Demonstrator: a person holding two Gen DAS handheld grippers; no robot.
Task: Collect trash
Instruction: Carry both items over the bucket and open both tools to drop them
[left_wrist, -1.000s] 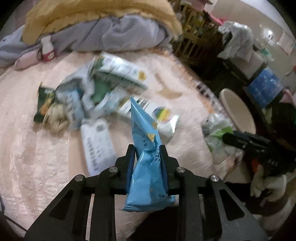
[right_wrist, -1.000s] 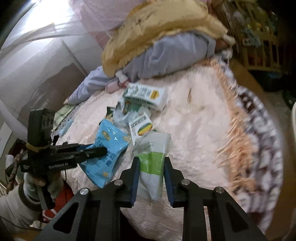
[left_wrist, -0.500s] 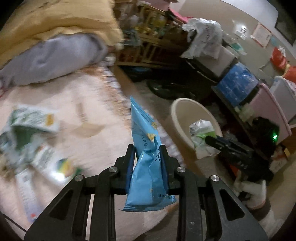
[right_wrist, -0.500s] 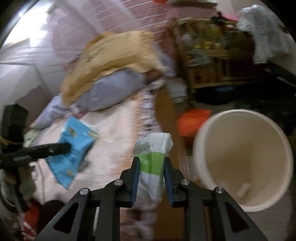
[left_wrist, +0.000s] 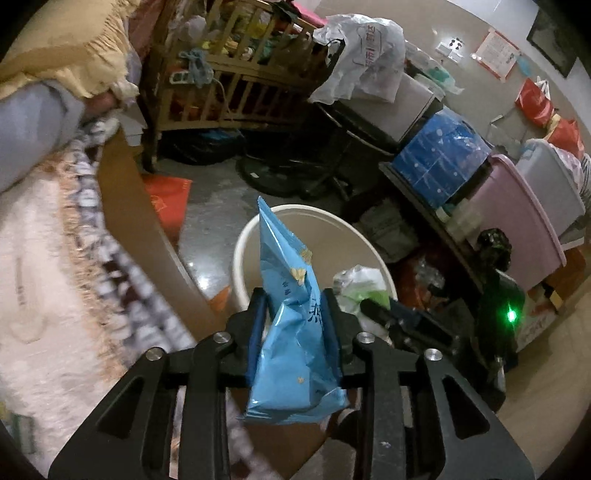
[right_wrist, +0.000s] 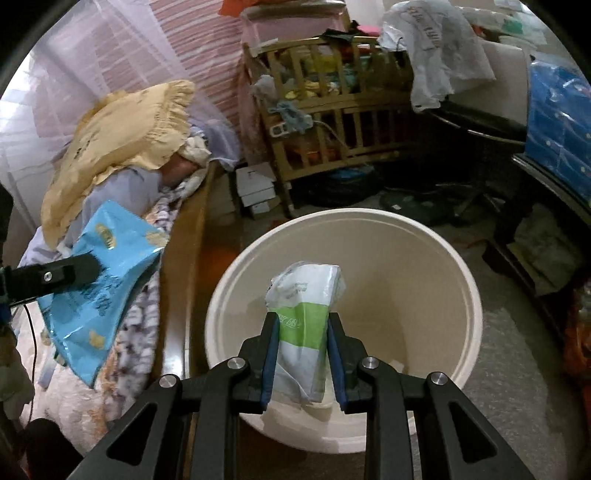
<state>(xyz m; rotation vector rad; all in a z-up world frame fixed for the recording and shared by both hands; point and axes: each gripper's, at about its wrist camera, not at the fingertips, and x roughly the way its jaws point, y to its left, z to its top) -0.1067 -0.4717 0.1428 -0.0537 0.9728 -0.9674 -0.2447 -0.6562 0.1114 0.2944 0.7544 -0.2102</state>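
Note:
My left gripper (left_wrist: 293, 306) is shut on a blue snack bag (left_wrist: 291, 325), held upright at the bed's edge with a cream plastic bin (left_wrist: 240, 251) on the floor beyond. My right gripper (right_wrist: 301, 332) is shut on a white and green packet (right_wrist: 303, 325) and holds it over the open mouth of the cream bin (right_wrist: 469, 295), which looks empty inside. In the right wrist view the blue bag (right_wrist: 99, 280) hangs at the left over the bed's edge. In the left wrist view the white and green packet (left_wrist: 358, 284) shows at the bin's right rim.
The bed with a pink blanket (left_wrist: 33, 280) and wooden side rail (left_wrist: 147, 229) lies to the left. A wooden crib (right_wrist: 332, 99), boxes (right_wrist: 256, 188), a blue pack (left_wrist: 439, 158) and storage tubs (left_wrist: 532, 210) crowd the floor beyond the bin.
Both grippers have swung from the trash pile on the bed to the right, to the bin on the floor. Each keeps its packet. The right one now hangs over the bin's mouth.

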